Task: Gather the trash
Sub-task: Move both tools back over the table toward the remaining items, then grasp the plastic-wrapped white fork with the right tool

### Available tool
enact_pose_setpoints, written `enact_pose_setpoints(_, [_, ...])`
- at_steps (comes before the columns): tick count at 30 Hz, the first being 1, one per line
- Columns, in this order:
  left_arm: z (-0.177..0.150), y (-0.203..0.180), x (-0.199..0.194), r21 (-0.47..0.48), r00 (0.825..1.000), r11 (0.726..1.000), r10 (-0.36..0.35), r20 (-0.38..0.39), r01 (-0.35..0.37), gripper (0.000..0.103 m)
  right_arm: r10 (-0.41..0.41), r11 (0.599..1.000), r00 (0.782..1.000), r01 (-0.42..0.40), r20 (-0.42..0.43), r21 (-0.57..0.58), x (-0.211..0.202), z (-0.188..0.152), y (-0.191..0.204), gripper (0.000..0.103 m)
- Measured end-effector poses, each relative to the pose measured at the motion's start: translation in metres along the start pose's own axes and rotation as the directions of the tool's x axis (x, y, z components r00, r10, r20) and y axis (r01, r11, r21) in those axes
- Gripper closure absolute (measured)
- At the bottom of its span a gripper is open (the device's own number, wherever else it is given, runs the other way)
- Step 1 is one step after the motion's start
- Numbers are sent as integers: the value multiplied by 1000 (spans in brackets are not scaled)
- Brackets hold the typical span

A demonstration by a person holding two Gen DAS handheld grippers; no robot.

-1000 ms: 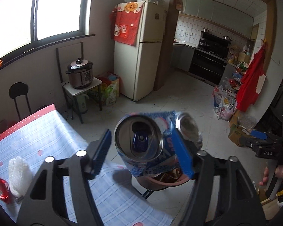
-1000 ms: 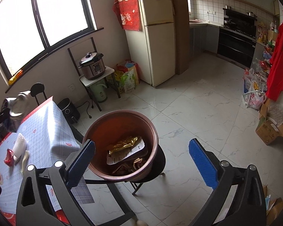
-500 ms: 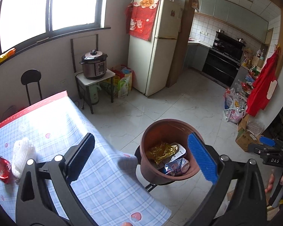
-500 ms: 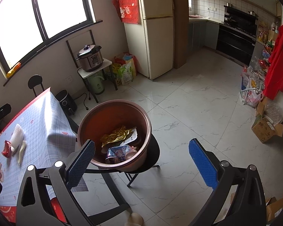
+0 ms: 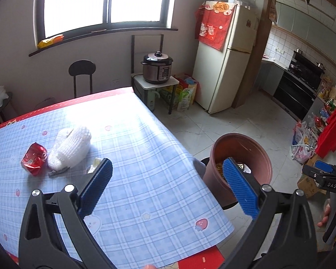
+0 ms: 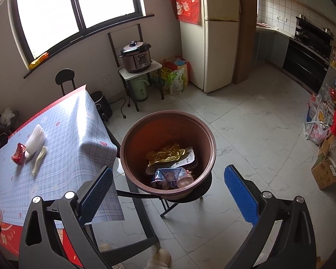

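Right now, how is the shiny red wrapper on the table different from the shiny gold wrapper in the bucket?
The crumpled red wrapper lies on the blue checked tablecloth, beside white foam netting. The crumpled gold wrapper is already inside the brown bucket, atop other trash. Both are shiny.

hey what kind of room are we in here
Most likely a home dining area opening onto a kitchen: a fridge, a pressure cooker on a small stand, and a stove with tiled wall behind.
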State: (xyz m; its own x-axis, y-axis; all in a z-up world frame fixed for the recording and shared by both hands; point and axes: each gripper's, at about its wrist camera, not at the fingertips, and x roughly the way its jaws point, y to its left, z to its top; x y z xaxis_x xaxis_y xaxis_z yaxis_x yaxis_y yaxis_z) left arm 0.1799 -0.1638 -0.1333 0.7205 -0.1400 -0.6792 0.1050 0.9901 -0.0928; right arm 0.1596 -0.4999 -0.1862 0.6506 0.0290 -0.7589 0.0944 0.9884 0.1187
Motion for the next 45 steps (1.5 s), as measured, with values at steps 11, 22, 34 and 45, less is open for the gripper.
enact_pose_setpoints(11, [-44, 77, -31, -162, 987, 974, 156, -30, -159, 6, 30, 998, 999, -32, -43, -51, 17, -7, 36, 5])
enact_pose_setpoints(22, [-99, 158, -54, -323, 958, 901, 277, -81, -288, 5, 89, 985, 992, -101, -95, -137, 42, -8, 116, 5])
enact_pose_setpoints(34, [-109, 234, -51, -358, 965, 896, 251, -78, -263, 5, 145, 962, 982, -170, -124, -215, 65, -12, 228, 5])
enact_pose_setpoints(45, [-105, 327, -28, -319, 967, 913, 234, -97, -253, 5, 176, 921, 954, -246, -241, -301, 117, -19, 349, 5])
